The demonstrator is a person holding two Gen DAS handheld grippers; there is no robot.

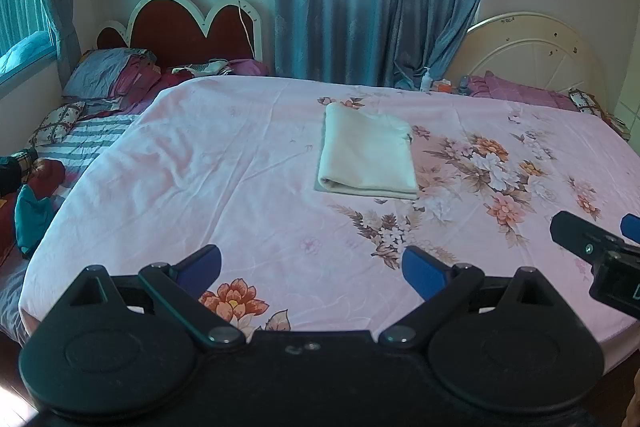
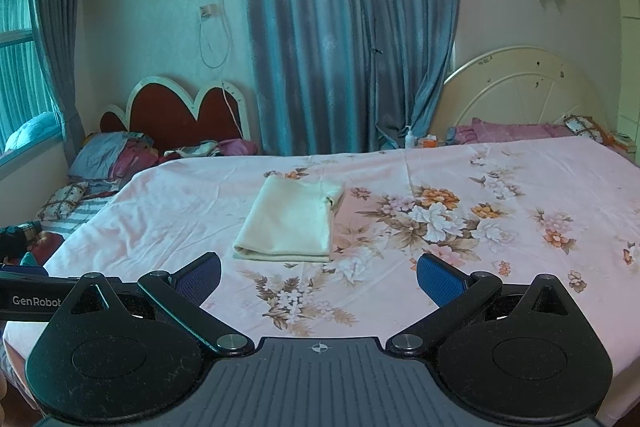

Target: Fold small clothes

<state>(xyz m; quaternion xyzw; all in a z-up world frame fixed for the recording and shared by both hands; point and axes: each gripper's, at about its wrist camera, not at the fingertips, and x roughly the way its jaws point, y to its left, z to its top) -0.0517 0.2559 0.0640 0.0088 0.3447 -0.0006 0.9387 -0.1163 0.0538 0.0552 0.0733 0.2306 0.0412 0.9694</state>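
Cream garment (image 1: pixel 367 151): folded, on bed (image 1: pixel 200 163) at 12 o'clock. Left tongs (image 1: pixel 311 269), right tongs (image 2: pixel 319 277): apart, empty. Next, probably: final fold or removal.

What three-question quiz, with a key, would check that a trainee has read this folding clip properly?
1. True or false: the cream garment lies folded on the floral bedsheet, apart from both grippers.
2. Multiple choice: the left gripper has its jaws A) shut on the garment, B) open and holding nothing, C) shut on the sheet.
3. Fill in: in the right wrist view, the big flower print lies to the ____ of the garment.

Key
1. True; it is a neat rectangle with the fold edge nearest the cameras.
2. B; the right gripper is open too.
3. Right.
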